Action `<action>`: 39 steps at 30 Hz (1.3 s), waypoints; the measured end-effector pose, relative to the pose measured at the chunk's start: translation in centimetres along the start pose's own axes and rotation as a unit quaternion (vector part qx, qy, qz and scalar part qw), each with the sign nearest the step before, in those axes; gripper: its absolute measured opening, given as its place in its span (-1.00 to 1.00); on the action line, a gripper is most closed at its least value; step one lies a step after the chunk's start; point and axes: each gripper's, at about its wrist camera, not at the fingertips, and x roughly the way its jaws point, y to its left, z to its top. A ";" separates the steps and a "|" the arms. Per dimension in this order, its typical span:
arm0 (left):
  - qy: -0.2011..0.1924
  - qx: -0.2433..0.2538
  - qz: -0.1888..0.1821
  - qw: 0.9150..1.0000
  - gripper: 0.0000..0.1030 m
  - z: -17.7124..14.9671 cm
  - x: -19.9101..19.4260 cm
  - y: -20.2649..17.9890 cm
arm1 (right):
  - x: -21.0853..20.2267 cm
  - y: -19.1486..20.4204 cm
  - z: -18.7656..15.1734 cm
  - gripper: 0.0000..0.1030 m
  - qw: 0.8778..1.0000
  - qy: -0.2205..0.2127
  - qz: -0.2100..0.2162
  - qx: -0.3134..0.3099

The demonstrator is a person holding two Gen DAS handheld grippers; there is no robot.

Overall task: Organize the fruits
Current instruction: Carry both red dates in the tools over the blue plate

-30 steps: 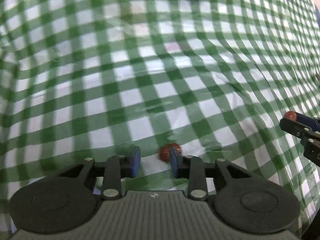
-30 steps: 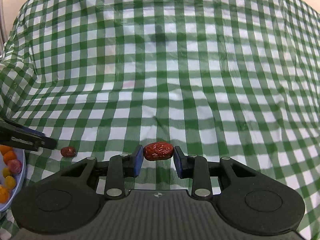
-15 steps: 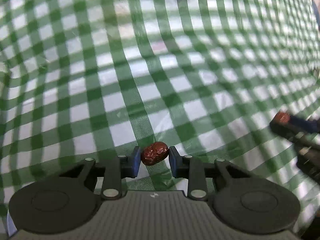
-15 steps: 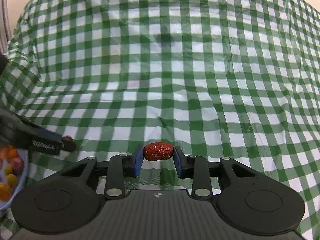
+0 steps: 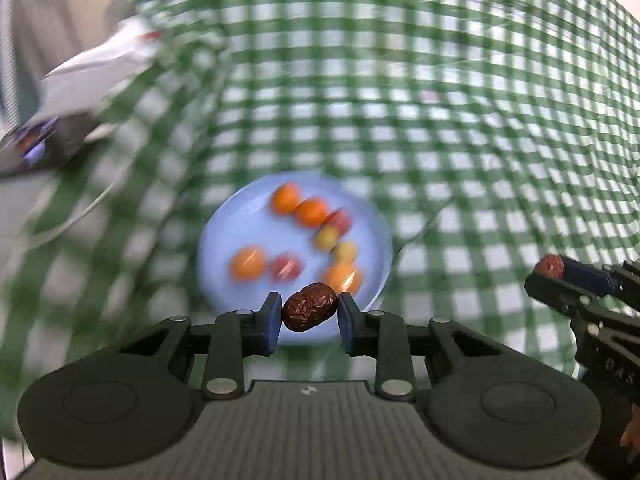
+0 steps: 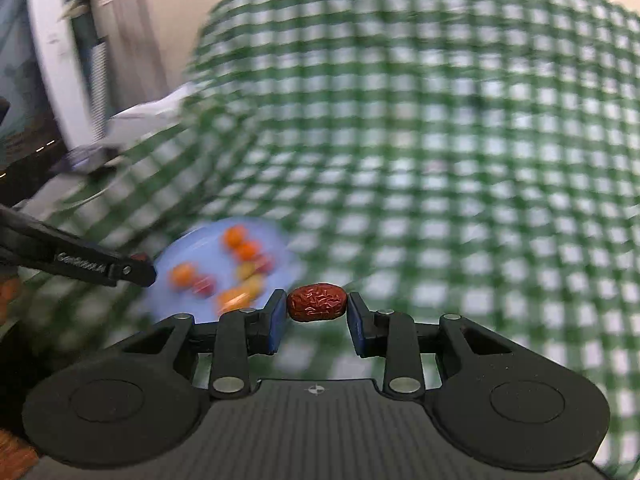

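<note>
Left wrist view: green-and-white checked cloth surface (image 5: 460, 128) carries a round pale-blue plate (image 5: 224, 240) of small orange and red fruits (image 5: 312, 212); left tool (image 5: 308, 314) pinches a wrinkled dark-red date (image 5: 309, 306) above the plate's near rim; right tool (image 6: 317, 306) grips another wrinkled red date (image 6: 317, 302) beside the plate

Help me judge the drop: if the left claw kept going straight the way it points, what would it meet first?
Probably the blue plate, near its front rim. The left claw, shut on a wrinkled red date, aims down at it. The orange and red fruits lie further in. Blur makes depth uncertain.
</note>
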 end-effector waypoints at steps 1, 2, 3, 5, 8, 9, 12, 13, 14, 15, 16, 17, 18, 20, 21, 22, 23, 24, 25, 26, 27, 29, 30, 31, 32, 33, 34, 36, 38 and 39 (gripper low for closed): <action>0.003 -0.008 0.002 1.000 -0.35 -0.9 -0.6 0.8 | -0.2 1.2 -0.1 -0.34 1.000 0.004 0.007 -0.002; 0.006 -0.017 0.003 1.000 -0.35 -1.8 -1.2 1.6 | -0.6 2.4 -0.2 -0.34 1.000 0.010 0.015 -0.003; 0.006 -0.021 0.003 1.000 -0.35 -2.5 -1.6 2.0 | -0.9 3.3 -0.6 -0.34 1.000 0.016 0.023 -0.005; 0.003 -0.025 0.012 1.000 -0.35 -3.6 -2.2 2.7 | -2.0 5.0 -1.3 -0.34 0.999 0.024 0.034 -0.026; -0.006 -0.029 0.020 0.999 -0.35 -4.9 -2.9 3.1 | -3.5 7.1 -2.0 -0.34 0.997 0.018 0.036 -0.066; -0.011 -0.030 0.018 0.999 -0.35 -5.2 -3.3 3.2 | -4.0 7.6 -2.2 -0.34 0.997 0.014 0.034 -0.073; -0.026 -0.034 0.009 0.999 -0.35 -5.8 -4.3 3.0 | -4.8 8.2 -2.6 -0.34 0.996 0.012 0.031 -0.079; -0.030 -0.033 0.006 0.999 -0.35 -5.9 -4.6 2.8 | -4.9 8.4 -2.7 -0.34 0.996 0.013 0.031 -0.080; -0.033 -0.031 0.005 0.999 -0.35 -5.9 -4.8 2.5 | -5.1 8.5 -2.9 -0.34 0.996 0.013 0.031 -0.082; -0.036 -0.029 0.005 0.999 -0.35 -6.0 -5.2 2.6 | -5.1 8.8 -2.9 -0.34 0.996 0.013 0.031 -0.086; -0.039 -0.027 0.005 0.999 -0.35 -6.2 -5.4 2.5 | -5.3 8.9 -3.1 -0.34 0.995 0.012 0.032 -0.090; -0.040 -0.025 0.006 0.999 -0.35 -6.2 -5.6 2.6 | -5.4 9.1 -3.1 -0.34 0.995 0.011 0.033 -0.095; -0.041 -0.026 0.007 0.999 -0.35 -6.2 -5.6 2.6 | -5.3 9.3 -3.1 -0.34 0.994 0.010 0.034 -0.098; -0.039 -0.029 0.007 0.999 -0.35 -6.1 -5.5 2.8 | -5.2 9.6 -3.2 -0.34 0.994 0.010 0.035 -0.104; -0.038 -0.031 0.008 0.999 -0.35 -6.2 -5.5 2.9 | -5.3 9.8 -3.2 -0.34 0.994 0.011 0.036 -0.106; -0.038 -0.033 0.010 0.999 -0.35 -6.1 -5.4 3.0 | -5.2 9.7 -3.2 -0.34 0.994 0.012 0.036 -0.107; -0.037 -0.033 0.010 0.999 -0.35 -6.1 -5.2 3.1 | -5.2 9.7 -3.1 -0.34 0.994 0.013 0.036 -0.107; -0.036 -0.033 0.011 0.999 -0.35 -6.0 -5.1 3.1 | -5.1 9.6 -3.1 -0.34 0.994 0.014 0.036 -0.107; -0.036 -0.033 0.012 0.999 -0.35 -6.0 -5.0 3.2 | -5.0 9.6 -3.1 -0.34 0.994 0.016 0.035 -0.106; -0.035 -0.033 0.013 0.999 -0.35 -5.9 -4.9 3.2 | -4.9 9.6 -3.1 -0.34 0.994 0.018 0.035 -0.106; -0.033 -0.032 0.015 0.999 -0.35 -5.8 -4.7 3.2 | -4.8 9.5 -3.0 -0.34 0.994 0.019 0.035 -0.106; -0.028 -0.030 0.017 0.999 -0.35 -5.5 -4.3 3.2 | -4.4 9.4 -2.8 -0.34 0.993 0.021 0.033 -0.107; -0.026 -0.029 0.018 0.999 -0.35 -5.4 -4.1 3.3 | -4.2 9.3 -2.6 -0.34 0.994 0.022 0.032 -0.106; -0.024 -0.029 0.019 0.999 -0.35 -5.1 -3.9 3.3 | -3.9 9.2 -2.5 -0.34 0.994 0.023 0.030 -0.104; -0.022 -0.029 0.020 0.999 -0.35 -4.9 -3.6 3.5 | -3.6 9.1 -2.3 -0.34 0.994 0.026 0.030 -0.101; -0.019 -0.029 0.020 0.999 -0.35 -4.7 -3.4 3.6 | -3.2 9.0 -2.2 -0.34 0.994 0.028 0.028 -0.098; -0.017 -0.029 0.021 0.999 -0.35 -4.4 -3.1 3.7 | -2.8 8.9 -2.0 -0.34 0.994 0.030 0.026 -0.097; -0.014 -0.029 0.022 0.999 -0.35 -3.8 -2.5 3.9 | -1.9 8.8 -1.7 -0.34 0.995 0.035 0.026 -0.093; -0.011 -0.028 0.023 0.999 -0.35 -3.1 -1.8 4.1 | -0.9 8.7 -1.4 -0.34 0.995 0.039 0.028 -0.091; -0.010 -0.028 0.023 0.999 -0.35 -2.7 -1.5 4.2 | -0.4 8.7 -1.1 -0.34 0.995 0.041 0.028 -0.089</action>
